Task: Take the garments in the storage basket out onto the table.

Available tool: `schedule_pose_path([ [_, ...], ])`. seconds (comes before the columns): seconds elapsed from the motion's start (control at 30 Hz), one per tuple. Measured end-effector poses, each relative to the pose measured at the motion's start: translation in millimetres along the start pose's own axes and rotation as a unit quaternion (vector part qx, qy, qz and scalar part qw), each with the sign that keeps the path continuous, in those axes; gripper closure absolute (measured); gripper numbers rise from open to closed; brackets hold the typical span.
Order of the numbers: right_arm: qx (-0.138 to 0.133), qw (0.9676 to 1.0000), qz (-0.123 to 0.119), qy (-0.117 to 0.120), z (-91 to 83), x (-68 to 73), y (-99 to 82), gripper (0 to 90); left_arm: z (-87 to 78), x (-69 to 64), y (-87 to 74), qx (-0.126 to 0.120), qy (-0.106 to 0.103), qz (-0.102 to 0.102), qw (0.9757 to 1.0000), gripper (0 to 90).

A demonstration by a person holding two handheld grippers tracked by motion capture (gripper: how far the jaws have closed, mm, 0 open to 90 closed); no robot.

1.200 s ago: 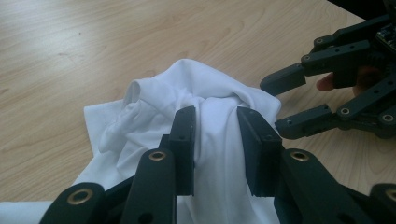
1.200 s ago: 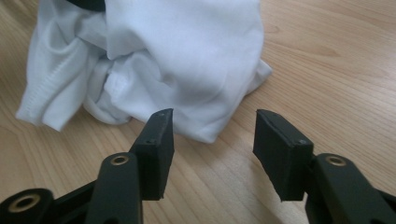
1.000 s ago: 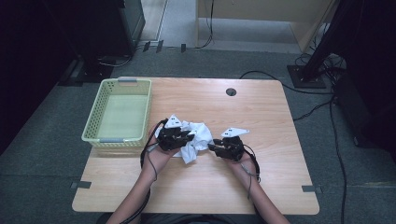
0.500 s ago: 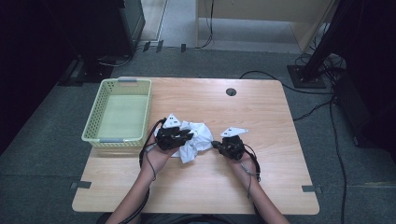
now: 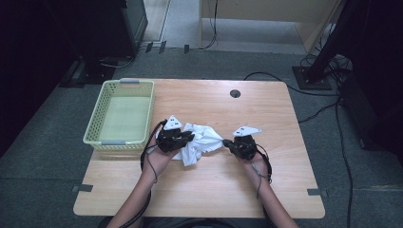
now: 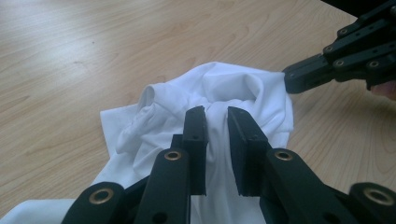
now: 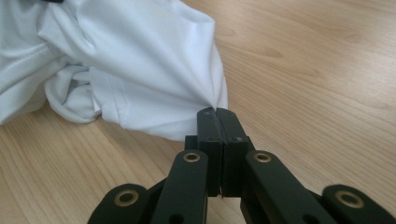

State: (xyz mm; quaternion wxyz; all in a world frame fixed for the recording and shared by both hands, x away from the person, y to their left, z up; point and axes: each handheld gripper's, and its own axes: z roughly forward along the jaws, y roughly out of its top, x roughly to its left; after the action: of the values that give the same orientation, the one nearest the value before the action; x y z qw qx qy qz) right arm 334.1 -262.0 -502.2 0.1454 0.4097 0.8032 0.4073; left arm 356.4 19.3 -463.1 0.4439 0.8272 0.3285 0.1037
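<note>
Right gripper clamped on a thin corner of the white cloth mid-table; left gripper pinching a bunched fold, jaws narrowly apart — could slip free under pull, or tear loose if tugged unevenly.

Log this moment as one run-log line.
left tongs: closed on white cloth | right tongs: pinching cloth edge | basket: empty | table

High view overhead, far; gripper views close, sharing white cloth.
</note>
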Motion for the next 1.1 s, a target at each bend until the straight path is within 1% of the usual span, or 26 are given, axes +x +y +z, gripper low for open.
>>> schedule_pose_path([
  [0.23,-0.007,0.9999,0.008,-0.008,-10.6,-7.9,0.2,90.0,5.4,1.7,-3.4,0.004,0.000,0.000,1.0000,81.6],
  [0.3,-0.008,0.9999,0.013,-0.008,-12.4,-9.7,-0.1,90.0,7.6,1.0,-4.3,0.005,-0.001,0.003,1.0000,82.0],
  [0.5,-0.003,0.9998,0.013,-0.013,-16.1,-14.4,-0.8,90.0,14.2,3.1,-7.6,0.007,-0.001,0.002,1.0000,82.0],
  [0.6,-0.001,0.9997,0.018,-0.015,-17.6,-17.7,-1.6,90.0,19.8,3.4,-9.0,0.009,-0.001,0.007,0.9999,83.3],
  [0.67,0.003,0.9996,0.019,-0.019,-18.1,-19.7,-2.7,90.0,22.2,3.8,-9.9,0.010,0.007,0.012,0.9999,83.3],
  [0.7,0.005,0.9996,0.019,-0.021,-18.5,-21.3,-3.4,90.0,23.0,5.1,-10.5,0.010,0.006,0.010,0.9999,83.3],
  [0.77,0.005,0.9994,0.026,-0.020,-19.6,-25.1,-5.3,90.0,24.4,7.0,-11.2,0.010,0.003,0.002,0.9999,83.3],
  [0.83,0.004,0.9993,0.032,-0.016,-20.0,-27.3,-6.8,90.0,26.0,6.6,-11.5,0.010,0.006,0.005,0.9999,82.7],
  [0.93,0.006,0.9994,0.031,-0.012,-18.2,-25.9,-7.1,90.0,28.3,7.7,-12.0,0.011,0.006,0.003,0.9999,80.0],
  [1.0,0.006,0.9995,0.029,-0.008,-17.2,-23.7,-6.8,89.7,27.9,8.3,-12.2,0.009,0.006,-0.002,0.9999,77.6],
  [1.03,0.005,0.9996,0.028,-0.002,-16.7,-22.8,-6.5,87.1,26.6,8.4,-11.8,0.010,0.006,-0.003,0.9999,75.7],
  [1.1,0.005,0.9995,0.027,0.015,-16.5,-20.5,-5.9,84.9,23.3,8.2,-10.9,0.004,0.004,-0.007,1.0000,73.8],
])
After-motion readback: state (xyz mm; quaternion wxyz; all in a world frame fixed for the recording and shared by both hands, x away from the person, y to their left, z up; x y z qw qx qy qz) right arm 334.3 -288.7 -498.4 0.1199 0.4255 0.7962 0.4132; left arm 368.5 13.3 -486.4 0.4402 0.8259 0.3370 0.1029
